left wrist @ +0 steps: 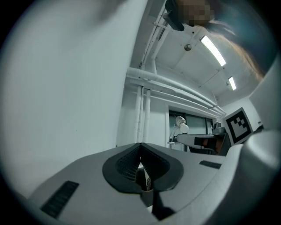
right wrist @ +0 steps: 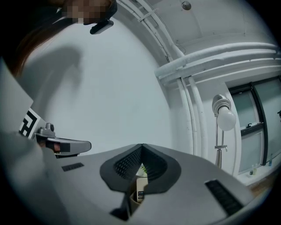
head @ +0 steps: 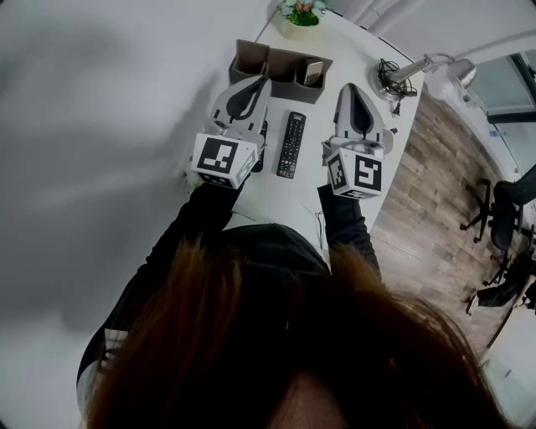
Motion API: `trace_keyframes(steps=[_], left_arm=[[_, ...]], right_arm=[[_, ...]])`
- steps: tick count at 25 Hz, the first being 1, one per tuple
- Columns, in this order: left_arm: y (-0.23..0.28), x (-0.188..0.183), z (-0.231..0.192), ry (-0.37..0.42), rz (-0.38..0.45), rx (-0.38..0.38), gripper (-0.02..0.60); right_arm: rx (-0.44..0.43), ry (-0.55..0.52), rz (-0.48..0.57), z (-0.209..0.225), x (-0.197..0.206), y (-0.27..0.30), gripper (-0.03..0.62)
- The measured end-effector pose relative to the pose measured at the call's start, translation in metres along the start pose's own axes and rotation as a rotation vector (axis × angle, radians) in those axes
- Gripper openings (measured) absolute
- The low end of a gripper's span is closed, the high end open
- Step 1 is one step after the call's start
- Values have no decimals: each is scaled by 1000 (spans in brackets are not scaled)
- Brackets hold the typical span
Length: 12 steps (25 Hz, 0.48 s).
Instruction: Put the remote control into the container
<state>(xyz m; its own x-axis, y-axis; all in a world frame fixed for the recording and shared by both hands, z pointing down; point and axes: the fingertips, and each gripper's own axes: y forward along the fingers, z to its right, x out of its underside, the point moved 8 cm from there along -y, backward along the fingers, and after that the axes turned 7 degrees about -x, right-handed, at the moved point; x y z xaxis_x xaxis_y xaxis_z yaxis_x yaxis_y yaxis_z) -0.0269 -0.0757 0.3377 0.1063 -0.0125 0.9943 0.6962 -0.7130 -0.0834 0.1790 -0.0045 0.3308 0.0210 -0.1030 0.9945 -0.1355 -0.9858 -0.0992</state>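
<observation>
So the long black remote control with rows of buttons (head: 291,144) is lying flat on the white tabletop (head: 352,50), not in anything yet. One short end points at the brown multi-compartment container (head: 270,64), which is near it but not touching. A pale slim device (head: 313,72) is standing in that container's right-hand compartment. The remote sits between the two hand-held tools. The left gripper (head: 254,84) is just beside it on one side, and the right gripper (head: 353,89) is a bit further off on the other. Neither one has hold of it. Both gripper views show the same thing: the dark ribbed pads are pinched together at the tips with nothing clamped between them, so both are fully closed and empty. Both point level, toward the container end of the table. Further out there's a small potted plant in a pale pot (head: 301,17) behind the container, a tangle of black cable (head: 389,80) and a white desk lamp (head: 444,74) at the table's right edge — wood floor (head: 435,167) beyond that.
</observation>
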Motion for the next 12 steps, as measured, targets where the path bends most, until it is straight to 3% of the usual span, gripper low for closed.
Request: trace_keyframes(steps=[12], left_arm=[[-2, -2, 2, 26, 5, 9, 9]], right_arm=[[9, 39, -33, -9, 8, -14, 20]])
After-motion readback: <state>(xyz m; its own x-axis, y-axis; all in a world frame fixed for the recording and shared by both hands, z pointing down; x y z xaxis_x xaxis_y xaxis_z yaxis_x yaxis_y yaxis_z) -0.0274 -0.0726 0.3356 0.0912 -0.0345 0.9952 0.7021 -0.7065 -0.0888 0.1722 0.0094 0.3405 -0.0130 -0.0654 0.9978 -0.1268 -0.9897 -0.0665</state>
